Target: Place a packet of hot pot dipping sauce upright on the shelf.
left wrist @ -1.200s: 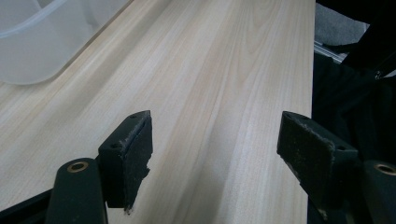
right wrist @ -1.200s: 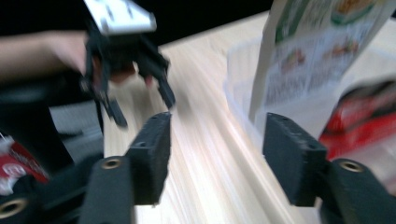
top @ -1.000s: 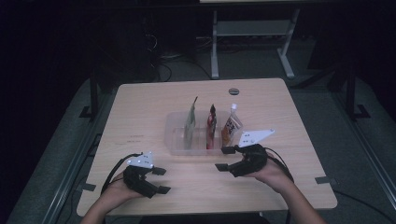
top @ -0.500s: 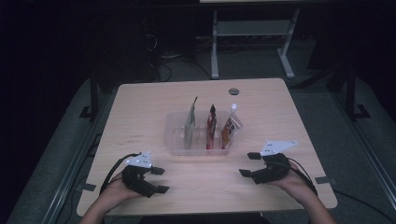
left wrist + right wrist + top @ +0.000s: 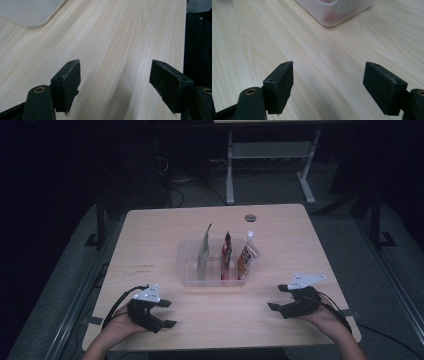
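A clear plastic bin (image 5: 183,270) stands mid-table with three upright pouches in it: a grey-green one (image 5: 204,252), a red one (image 5: 226,256) and an orange-white one (image 5: 246,257) with a spout. My left gripper (image 5: 169,314) rests near the front left edge, open and holding nothing; its jaws (image 5: 115,72) frame bare wood. Front right of the bin, my right gripper (image 5: 276,297) is open. Its jaws (image 5: 328,72) have just been opening, with nothing between them. A corner of the bin (image 5: 332,15) lies ahead of it.
The light wooden table (image 5: 150,245) has a round cable hole (image 5: 250,217) near its far edge. Beyond it stands a white metal frame (image 5: 270,155) on a dark floor. The bin's corner (image 5: 27,12) lies ahead of the left gripper.
My right gripper has moved away from the bin's right end, rightward and toward the front edge, sinking closer to the table. The left gripper has stayed put.
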